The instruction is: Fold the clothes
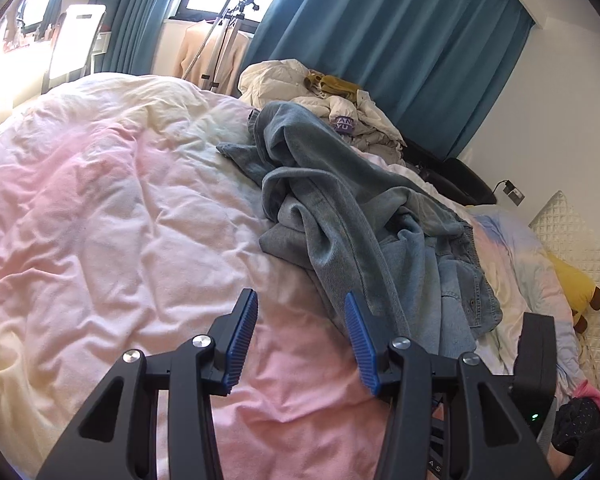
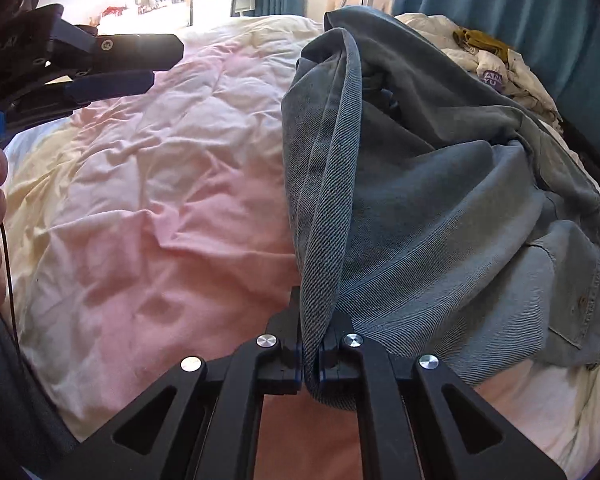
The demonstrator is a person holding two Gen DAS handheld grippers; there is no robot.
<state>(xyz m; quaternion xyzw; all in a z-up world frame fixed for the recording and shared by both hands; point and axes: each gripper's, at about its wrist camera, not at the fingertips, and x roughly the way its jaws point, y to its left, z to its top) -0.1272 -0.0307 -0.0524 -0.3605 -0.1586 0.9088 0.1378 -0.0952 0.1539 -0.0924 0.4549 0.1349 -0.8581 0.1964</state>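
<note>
A crumpled blue denim garment (image 1: 340, 208) lies on the pink and cream bed cover (image 1: 112, 200). My left gripper (image 1: 302, 312) is open and empty, just above the cover, with the denim's near edge beside its right finger. My right gripper (image 2: 315, 320) is shut on a thick fold of the denim garment (image 2: 440, 208) and lifts that edge off the bed cover (image 2: 160, 184). The left gripper (image 2: 156, 66) also shows at the upper left of the right wrist view, seen from the side. The right gripper's body (image 1: 536, 364) shows at the lower right of the left wrist view.
A heap of cream clothes (image 1: 332, 96) with a mustard piece lies at the bed's far side, before teal curtains (image 1: 400, 40). A yellow plush toy (image 1: 576, 284) rests against the quilted headboard (image 1: 580, 232). A stand and a white chair are by the window.
</note>
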